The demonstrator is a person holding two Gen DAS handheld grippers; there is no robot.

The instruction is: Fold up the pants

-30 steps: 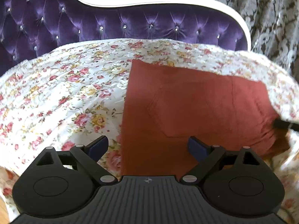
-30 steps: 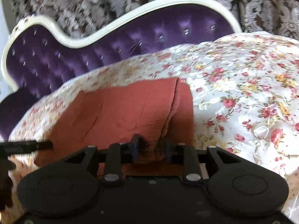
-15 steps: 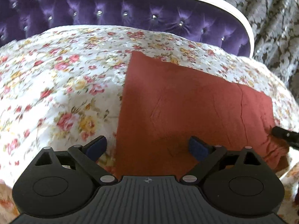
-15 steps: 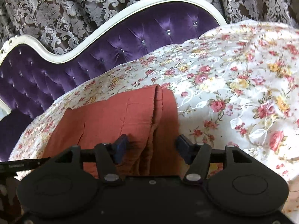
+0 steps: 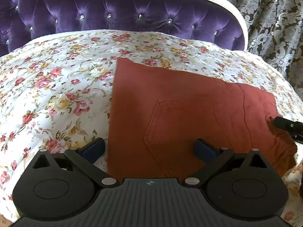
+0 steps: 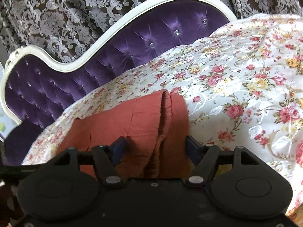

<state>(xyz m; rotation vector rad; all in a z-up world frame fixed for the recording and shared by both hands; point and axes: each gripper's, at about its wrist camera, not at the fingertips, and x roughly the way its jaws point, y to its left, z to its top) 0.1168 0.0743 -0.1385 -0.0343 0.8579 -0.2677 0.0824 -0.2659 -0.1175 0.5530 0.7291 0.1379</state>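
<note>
Lying folded, 1 pants (image 5: 189, 102), 2 grippers wide.

My pants (image 5: 180, 104) were rust-red, bedspread (image 5: 56, 87) white with pink-yellow roses, headboard (image 5: 123, 17) tufted purple, curtain (image 6: 56, 9) brown-silver damask.

left gripper (image 5: 149, 148): matte black plastic body with two blue-padded fingers (image 5: 94, 148)
left linkage: black angled arms, pinned with silver round rivets near the base and at the outer ends
left housings: two rounded black lobes, each with a shallow circular recess
left centre plate: dark grey, ribbed lengthwise, small white cross-in-diamond mark at its top edge
right gripper (image 6: 154, 147): same black build, blue pads on the fingers (image 6: 118, 147)
right linkage: black arms with silver rivets
right centre plate: smooth black, with a small pale dot
</note>
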